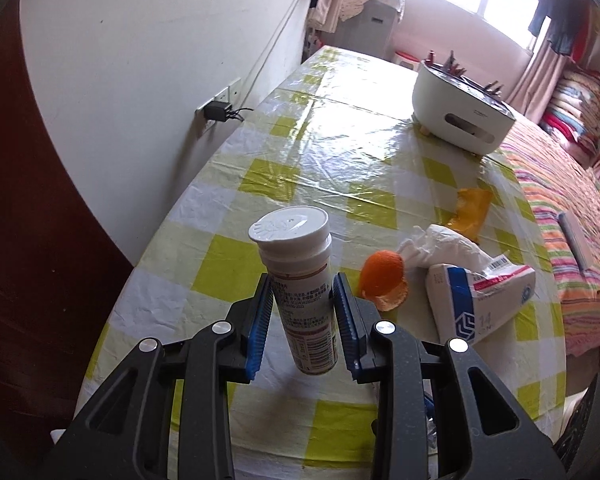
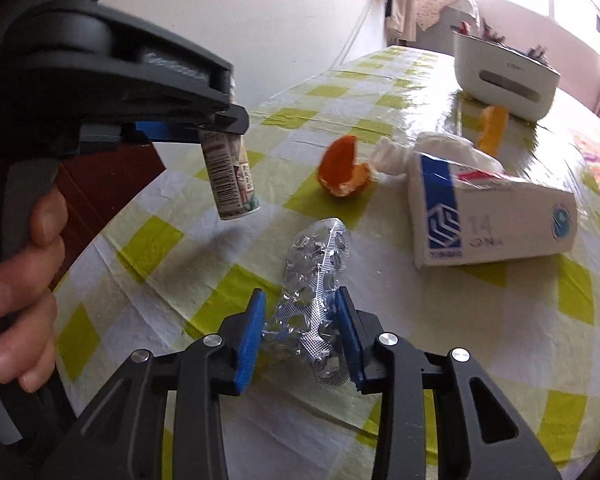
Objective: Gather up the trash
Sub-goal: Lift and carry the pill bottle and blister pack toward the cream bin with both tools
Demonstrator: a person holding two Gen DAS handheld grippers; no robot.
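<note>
My left gripper point(image 1: 302, 292) is shut on a white-capped tablet tube point(image 1: 300, 280) and holds it upright above the table; the tube also shows in the right wrist view point(image 2: 232, 176), hanging under the left gripper. My right gripper point(image 2: 300, 312) is shut on a crumpled silver blister pack point(image 2: 316, 288), just above the cloth. On the table lie an orange peel point(image 1: 382, 278) point(image 2: 342, 170), a crumpled white tissue point(image 1: 440, 246) point(image 2: 432, 152), a white and blue medicine box point(image 1: 480, 300) point(image 2: 492, 220) and an orange wrapper point(image 1: 472, 212) point(image 2: 492, 128).
The table has a green and white checked plastic cloth point(image 1: 320, 152). A white tissue box holder point(image 1: 460, 108) point(image 2: 504, 76) stands at the far end. A wall point(image 1: 140, 80) with a socket and plug point(image 1: 220, 108) runs along the left. A striped bed point(image 1: 572, 220) lies to the right.
</note>
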